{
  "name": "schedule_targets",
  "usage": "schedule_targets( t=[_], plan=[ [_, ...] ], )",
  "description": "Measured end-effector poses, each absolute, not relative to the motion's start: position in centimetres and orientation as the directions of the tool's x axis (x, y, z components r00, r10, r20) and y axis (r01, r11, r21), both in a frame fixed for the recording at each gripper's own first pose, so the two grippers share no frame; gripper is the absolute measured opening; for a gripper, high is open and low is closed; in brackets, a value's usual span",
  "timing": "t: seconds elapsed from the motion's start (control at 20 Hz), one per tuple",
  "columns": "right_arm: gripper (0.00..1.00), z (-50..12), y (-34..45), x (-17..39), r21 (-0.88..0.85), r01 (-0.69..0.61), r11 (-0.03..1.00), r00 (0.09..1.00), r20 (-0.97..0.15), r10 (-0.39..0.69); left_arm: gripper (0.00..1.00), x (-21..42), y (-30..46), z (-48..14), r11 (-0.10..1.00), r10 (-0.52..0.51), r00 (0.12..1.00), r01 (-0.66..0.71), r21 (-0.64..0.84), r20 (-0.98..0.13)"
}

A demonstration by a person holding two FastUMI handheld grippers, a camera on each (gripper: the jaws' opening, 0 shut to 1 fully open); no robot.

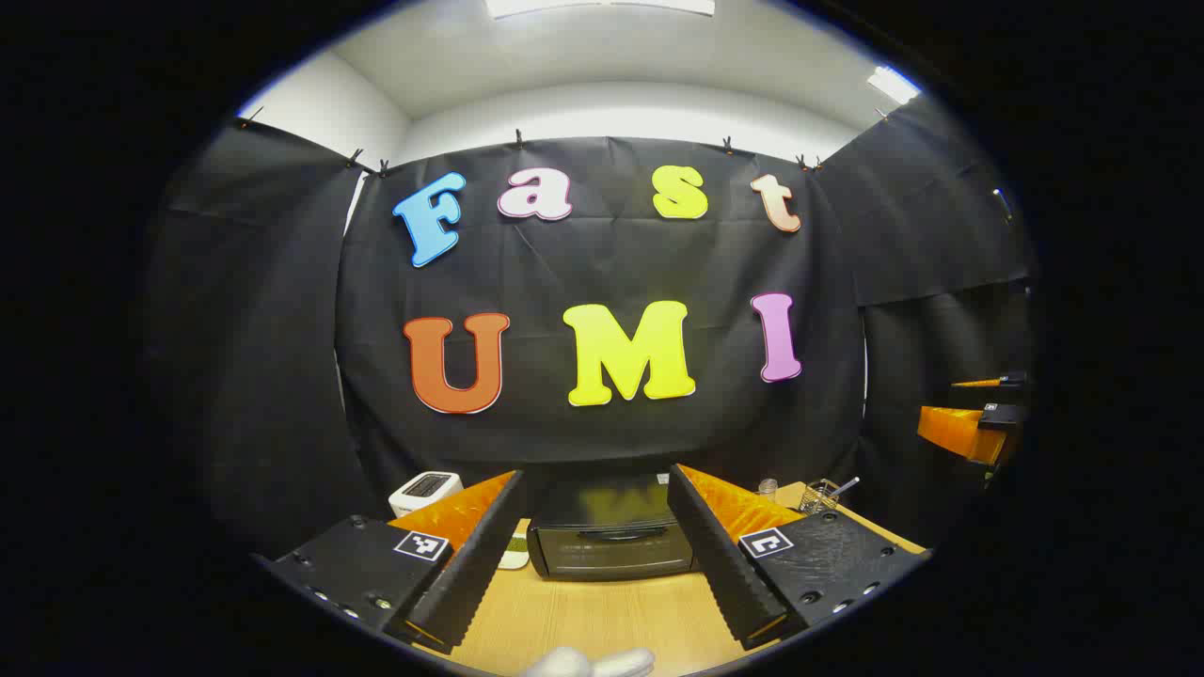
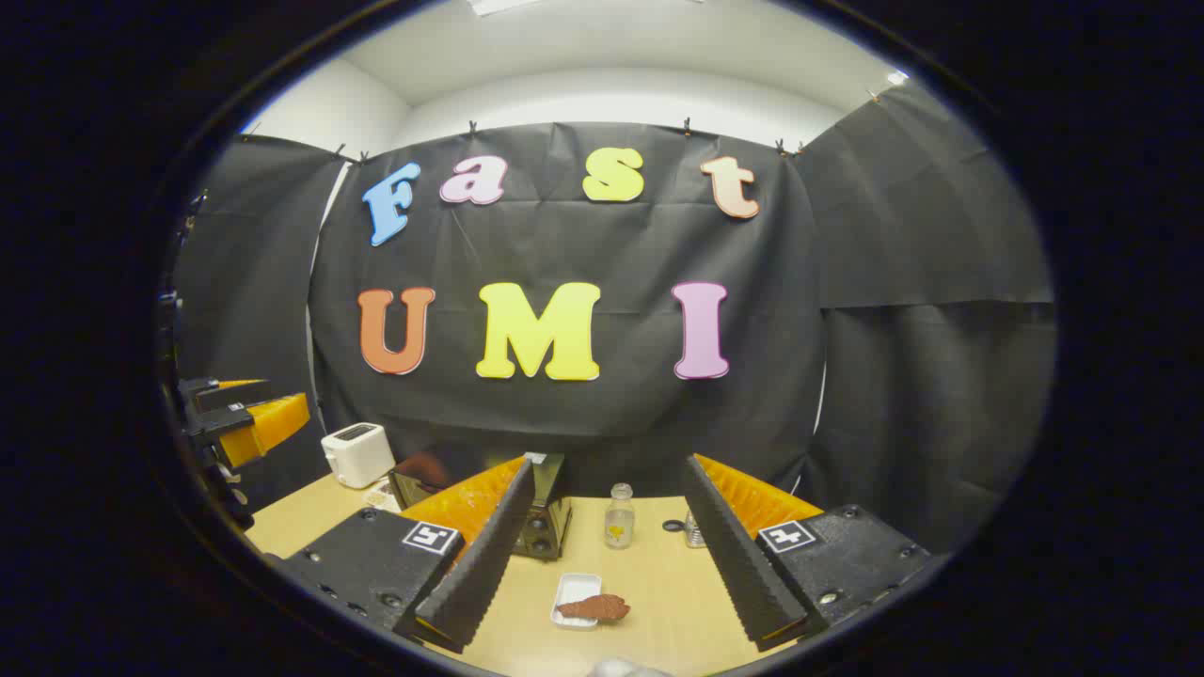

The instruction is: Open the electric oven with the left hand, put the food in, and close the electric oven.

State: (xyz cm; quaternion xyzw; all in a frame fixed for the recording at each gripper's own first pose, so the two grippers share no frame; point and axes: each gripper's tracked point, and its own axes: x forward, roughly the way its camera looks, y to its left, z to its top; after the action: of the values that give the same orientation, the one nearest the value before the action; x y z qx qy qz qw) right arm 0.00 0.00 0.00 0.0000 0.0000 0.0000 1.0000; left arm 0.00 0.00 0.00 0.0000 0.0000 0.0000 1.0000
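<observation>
Left gripper view: left gripper (image 1: 602, 564) faced the closed oven (image 1: 611, 541), jaws apart.
Right gripper (image 2: 609, 564), jaws apart, hovered over the food (image 2: 594, 607) on its tray (image 2: 569, 590).

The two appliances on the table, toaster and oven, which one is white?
The toaster at the table's far left corner is white, with slots on top. The electric oven beside it is dark, its door shut.
</observation>
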Motion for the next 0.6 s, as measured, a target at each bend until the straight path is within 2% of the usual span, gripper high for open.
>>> schedule_targets(
  t=[0.6],
  plan=[
    [1.0,0.0,-0.1,0.2,-0.014,0.01,1.0,1.0,-0.012,-0.01,0.96,1.3,-0.1,-0.2,1.0,-0.01,1.0,0.01,-0.01,0.007]
  ],
)
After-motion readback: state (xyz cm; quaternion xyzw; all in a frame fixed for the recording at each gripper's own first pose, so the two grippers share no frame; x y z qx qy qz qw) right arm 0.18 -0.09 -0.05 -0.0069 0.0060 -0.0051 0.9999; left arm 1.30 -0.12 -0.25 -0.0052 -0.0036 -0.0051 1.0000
